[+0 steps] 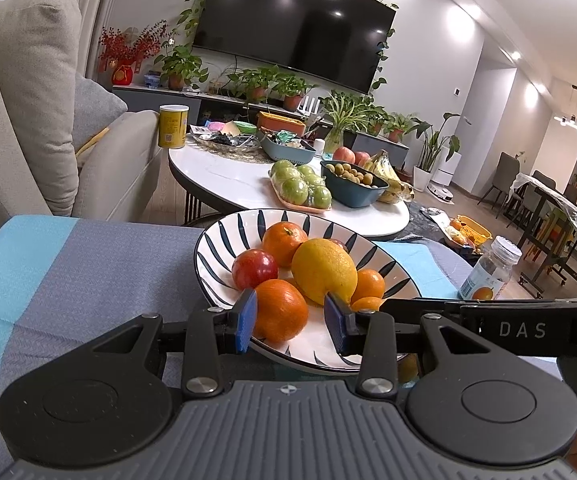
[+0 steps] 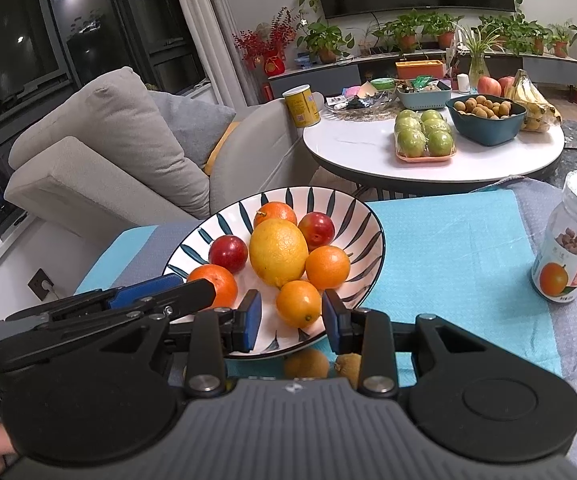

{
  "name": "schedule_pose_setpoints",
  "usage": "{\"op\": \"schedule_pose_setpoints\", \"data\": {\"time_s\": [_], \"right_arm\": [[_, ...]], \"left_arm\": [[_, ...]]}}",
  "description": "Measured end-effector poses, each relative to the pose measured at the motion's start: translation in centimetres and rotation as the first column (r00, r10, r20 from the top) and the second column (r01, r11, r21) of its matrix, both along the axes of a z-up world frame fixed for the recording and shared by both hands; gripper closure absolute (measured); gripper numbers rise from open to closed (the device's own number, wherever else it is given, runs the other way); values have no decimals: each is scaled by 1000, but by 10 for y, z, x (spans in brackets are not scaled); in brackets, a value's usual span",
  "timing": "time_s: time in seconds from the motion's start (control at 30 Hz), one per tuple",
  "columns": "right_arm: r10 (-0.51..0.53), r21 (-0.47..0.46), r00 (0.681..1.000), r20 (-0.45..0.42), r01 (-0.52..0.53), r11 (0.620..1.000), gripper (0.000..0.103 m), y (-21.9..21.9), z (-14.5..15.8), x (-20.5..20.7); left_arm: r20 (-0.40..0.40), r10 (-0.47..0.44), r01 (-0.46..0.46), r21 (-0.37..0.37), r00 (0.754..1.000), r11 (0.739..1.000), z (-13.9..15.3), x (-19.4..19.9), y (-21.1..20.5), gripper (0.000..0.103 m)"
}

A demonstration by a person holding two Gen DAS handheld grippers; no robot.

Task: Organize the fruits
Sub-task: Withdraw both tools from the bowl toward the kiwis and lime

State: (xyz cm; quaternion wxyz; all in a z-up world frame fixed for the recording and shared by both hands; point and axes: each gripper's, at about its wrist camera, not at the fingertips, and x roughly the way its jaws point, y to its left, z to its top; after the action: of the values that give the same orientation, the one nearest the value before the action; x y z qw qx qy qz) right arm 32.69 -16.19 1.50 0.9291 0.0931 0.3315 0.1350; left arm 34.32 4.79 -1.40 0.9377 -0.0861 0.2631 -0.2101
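Orange fruit sits in the striped bowl between the left hand-held gripper's parted pads, ungripped; right hand-held gripper equally open around a smaller orange; close gently, lift straight up

Landmark: bowl, on the cloth.
In bowl: lemon at the middle, oranges and plums around it.
Right of bowl: bottle, apart.
Behind bowl: round table.
Left-behind: sofa.
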Motion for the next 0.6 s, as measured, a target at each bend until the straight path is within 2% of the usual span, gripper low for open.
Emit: {"op": "schedule_pose_setpoints", "data": {"time_s": [0.1,0.27,0.4,0.6], "right_arm": [[-11,0,1000,3,11,1000,51,-1,2,-1],[-74,-37,994,77,77,996,51,-15,14,-6],[-105,-31,992,67,107,994,51,-32,13,-7],[-117,-59,992,40,119,991,51,-44,-1,-14]], "left_arm": [[-6,-5,5,1,1000,1000,5,-2,0,68],[28,-28,27,13,999,1000,17,-14,3,68],[29,-37,37,2,999,999,18,-26,8,68],[8,-67,67,40,998,997,7,-45,6,68]]}}
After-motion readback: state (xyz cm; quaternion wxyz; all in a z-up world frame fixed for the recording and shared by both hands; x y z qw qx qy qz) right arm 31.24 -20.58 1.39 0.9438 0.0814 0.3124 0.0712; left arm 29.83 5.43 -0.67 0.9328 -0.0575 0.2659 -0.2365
